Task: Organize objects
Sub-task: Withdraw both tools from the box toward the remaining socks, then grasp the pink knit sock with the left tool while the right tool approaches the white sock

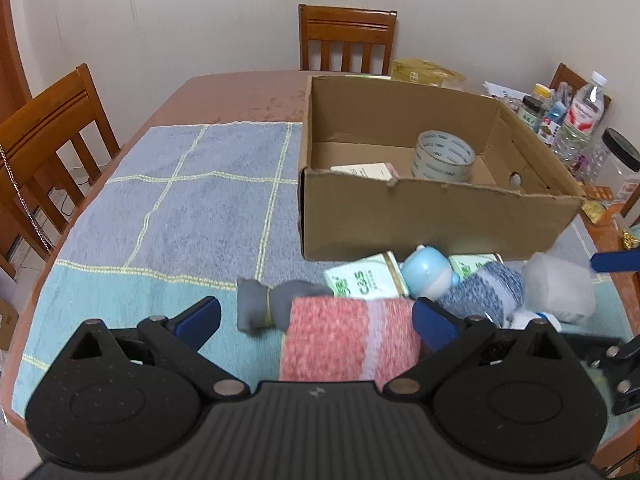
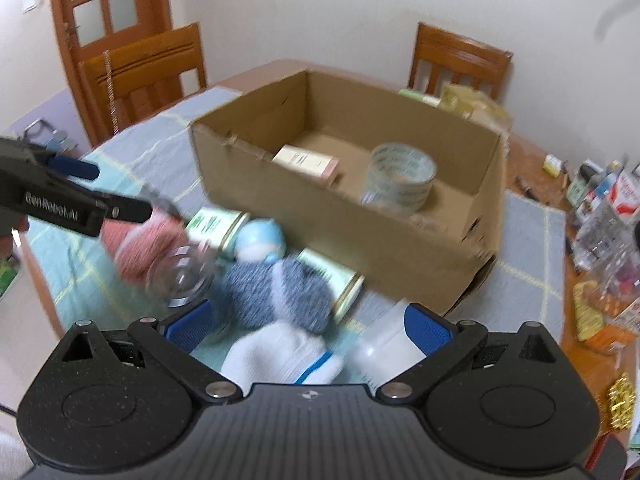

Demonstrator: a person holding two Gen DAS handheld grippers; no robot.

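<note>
A cardboard box stands on the cloth and holds a tape roll and a small pale carton. In front of it lie a pink sock roll, a grey toy, two green tissue packs, a blue round figure, a blue-grey sock roll and a white sock. My left gripper is open, its jaws on either side of the pink sock roll. My right gripper is open over the white sock. A clear glass jar lies beside the pink roll.
The box sits on a blue checked cloth on a brown table. Bottles and jars crowd the right edge. Wooden chairs stand around. My left gripper shows in the right wrist view.
</note>
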